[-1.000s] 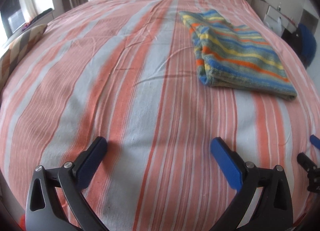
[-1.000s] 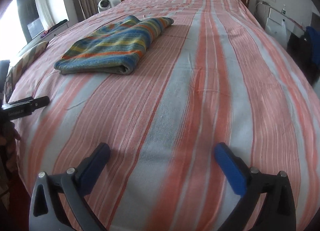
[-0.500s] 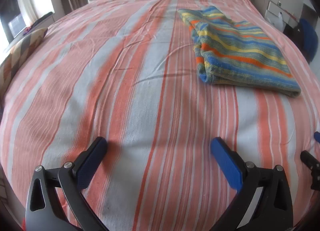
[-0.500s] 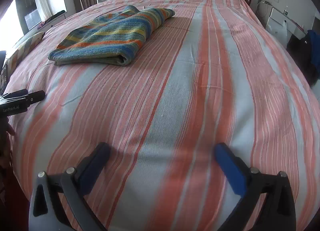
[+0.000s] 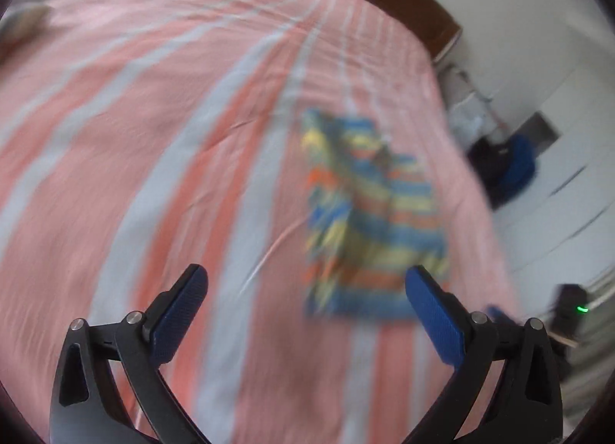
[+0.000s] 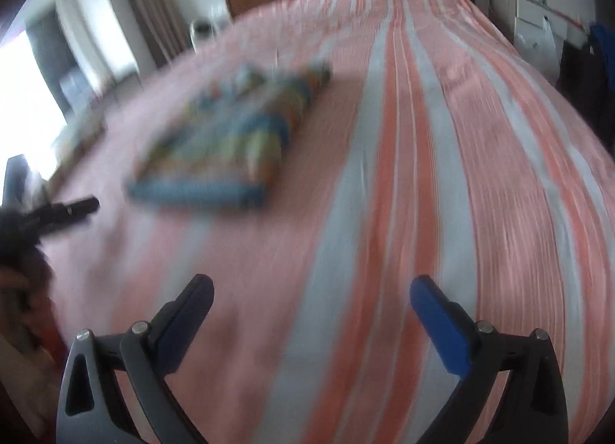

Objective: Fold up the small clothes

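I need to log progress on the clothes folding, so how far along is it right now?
Done, it seems: the striped garment lies on the bed as a flat, layered rectangle, though blur hides its edges. In hand: nothing; the left gripper and right gripper are both open and empty above the bedspread. Left: no other clothing shows in either view, so possibly nothing remains.

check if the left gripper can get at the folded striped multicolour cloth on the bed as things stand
Probably yes. The left gripper is open and empty, and the folded striped multicolour cloth lies just ahead to its right on the pink striped bedspread, with only bare sheet between. The frame is blurred.
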A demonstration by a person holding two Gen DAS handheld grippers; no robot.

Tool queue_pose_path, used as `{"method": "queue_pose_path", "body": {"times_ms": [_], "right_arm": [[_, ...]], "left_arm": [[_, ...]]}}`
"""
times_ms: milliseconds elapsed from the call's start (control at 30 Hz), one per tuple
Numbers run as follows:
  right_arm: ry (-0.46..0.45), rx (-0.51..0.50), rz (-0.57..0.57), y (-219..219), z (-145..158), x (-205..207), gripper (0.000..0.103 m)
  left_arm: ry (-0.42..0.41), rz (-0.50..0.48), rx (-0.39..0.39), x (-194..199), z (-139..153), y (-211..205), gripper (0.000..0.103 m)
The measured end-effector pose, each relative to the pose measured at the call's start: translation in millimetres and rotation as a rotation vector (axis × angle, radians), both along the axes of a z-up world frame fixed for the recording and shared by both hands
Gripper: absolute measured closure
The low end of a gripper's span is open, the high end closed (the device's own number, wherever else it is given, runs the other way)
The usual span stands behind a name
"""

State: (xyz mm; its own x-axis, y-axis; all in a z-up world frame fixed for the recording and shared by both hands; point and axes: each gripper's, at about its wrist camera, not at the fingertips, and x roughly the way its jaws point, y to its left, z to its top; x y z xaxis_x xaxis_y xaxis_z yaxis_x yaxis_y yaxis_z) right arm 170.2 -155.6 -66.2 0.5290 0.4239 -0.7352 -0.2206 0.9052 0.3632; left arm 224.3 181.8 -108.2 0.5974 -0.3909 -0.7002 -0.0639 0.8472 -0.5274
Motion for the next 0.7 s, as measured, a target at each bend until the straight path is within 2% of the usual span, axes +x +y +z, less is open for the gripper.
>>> {"method": "queue_pose_path", "body": {"times_ms": [33,100,167,200,300,367,400,433,467,533,600,700], "right_arm": [[0.026,0.092,-0.008,-5,2,28,0.002],[0.075,0.194,-0.001,-4,-4,68,0.003],[0.127,0.248,0.002,5,-16,112,0.015],[0.152,0.275,0.018,12,-23,128,0.018],[0.243,0.345,0.058,40,-49,168,0.036],[0.235,0.239,0.051,65,-56,178,0.066],[0.205,0.159,0.050,75,-52,177,0.069],[0.130,0.004,0.068,99,-42,169,0.071],[0.077,-0.082,0.085,111,-36,164,0.074],[-0.120,-0.333,0.145,149,-19,136,0.077],[-0.192,-0.376,0.160,161,-11,121,0.079],[-0.261,-0.341,0.144,160,10,111,0.080]], "left_arm": [[0.014,-0.037,-0.007,22,-2,-2,0.001],[0.060,-0.087,0.047,63,-11,-12,0.001],[0.123,-0.164,0.075,95,-26,-28,0.001],[0.151,-0.183,0.107,107,-33,-33,0.001],[0.160,-0.164,0.243,121,-42,-47,0.004],[0.147,-0.163,0.306,120,-41,-59,0.049],[0.145,-0.195,0.293,120,-42,-68,0.086],[0.149,-0.191,0.307,119,-40,-75,0.087],[0.131,-0.174,0.352,116,-36,-82,0.088],[0.092,-0.160,0.387,108,-28,-88,0.090],[0.054,-0.144,0.359,99,-16,-83,0.090],[-0.005,-0.127,0.332,88,11,-75,0.091]]}}
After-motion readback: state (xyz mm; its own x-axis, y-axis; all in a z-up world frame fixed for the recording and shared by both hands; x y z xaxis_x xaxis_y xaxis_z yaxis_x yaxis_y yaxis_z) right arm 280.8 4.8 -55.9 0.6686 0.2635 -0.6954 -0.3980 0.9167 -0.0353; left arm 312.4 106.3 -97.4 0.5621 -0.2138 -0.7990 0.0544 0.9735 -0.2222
